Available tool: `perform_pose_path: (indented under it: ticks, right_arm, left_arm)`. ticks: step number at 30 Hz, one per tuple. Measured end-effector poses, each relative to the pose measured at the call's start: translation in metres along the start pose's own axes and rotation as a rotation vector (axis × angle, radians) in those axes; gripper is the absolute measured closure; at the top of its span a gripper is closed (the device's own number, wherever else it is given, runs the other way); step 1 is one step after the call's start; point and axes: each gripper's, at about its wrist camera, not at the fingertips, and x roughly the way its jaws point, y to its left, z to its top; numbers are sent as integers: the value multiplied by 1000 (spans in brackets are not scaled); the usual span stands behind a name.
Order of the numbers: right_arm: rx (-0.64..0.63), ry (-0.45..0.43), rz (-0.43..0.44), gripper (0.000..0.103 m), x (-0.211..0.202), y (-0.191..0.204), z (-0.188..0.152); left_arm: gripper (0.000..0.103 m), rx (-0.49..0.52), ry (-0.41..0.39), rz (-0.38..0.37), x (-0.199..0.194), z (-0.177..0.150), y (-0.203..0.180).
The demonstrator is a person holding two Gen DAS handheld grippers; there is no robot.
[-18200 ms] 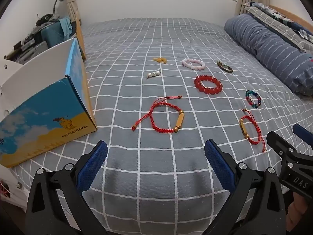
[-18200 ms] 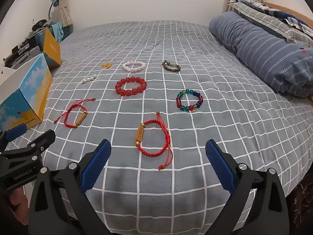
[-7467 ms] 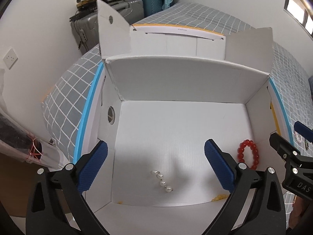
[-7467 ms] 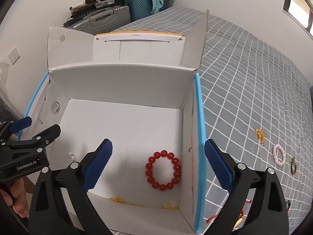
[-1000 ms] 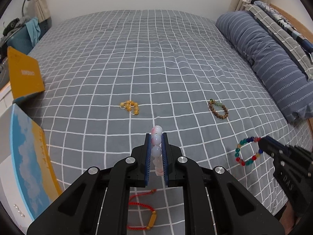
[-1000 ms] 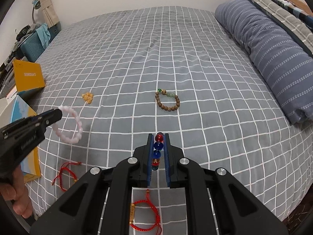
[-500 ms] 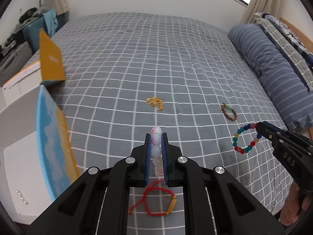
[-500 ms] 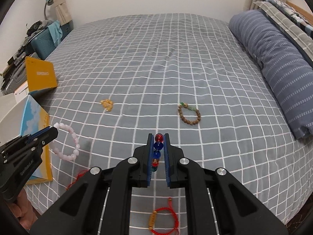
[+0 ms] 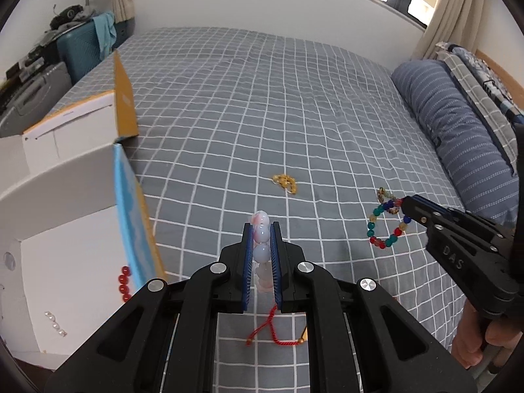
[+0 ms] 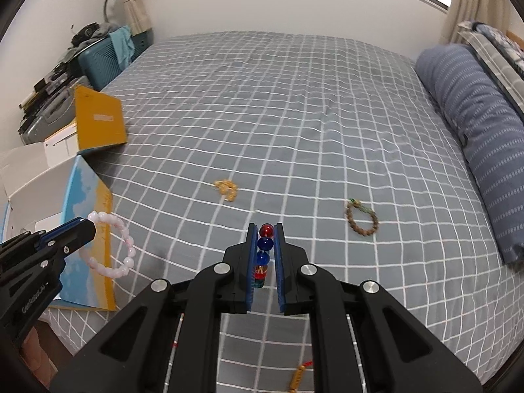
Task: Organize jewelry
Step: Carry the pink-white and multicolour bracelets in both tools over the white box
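My left gripper [image 9: 261, 229] is shut on a pale pink bead bracelet [image 9: 261, 240], held above the bed; the bracelet also shows hanging from it in the right wrist view [image 10: 113, 245]. My right gripper [image 10: 266, 231] is shut on a multicoloured bead bracelet [image 10: 264, 245], which hangs in the left wrist view [image 9: 383, 222]. The open cardboard box [image 9: 65, 229] stands at the left, with a red bead bracelet [image 9: 124, 281] and a pearl piece [image 9: 55, 322] inside. A yellow bead piece [image 9: 286, 183], a brown bead bracelet [image 10: 361, 217] and a red cord bracelet [image 9: 278, 335] lie on the bed.
The grey checked bedspread [image 10: 278, 114] fills the view. A rolled blue striped quilt [image 10: 478, 131] lies along the right. Suitcases [image 10: 98, 62] and clutter stand past the bed's left edge. A second red cord bracelet [image 10: 299, 375] lies near the front edge.
Both grippers have swung left with their bracelets; the box has come further into view, its inside now showing on the left.
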Motion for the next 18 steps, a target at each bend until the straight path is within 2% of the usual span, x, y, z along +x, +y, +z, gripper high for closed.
perform_pose_path:
  ticks: [18]
  right_arm:
    - [-119, -58, 109, 94, -20, 103, 28]
  left_arm:
    - [93, -93, -100, 97, -63, 2, 76]
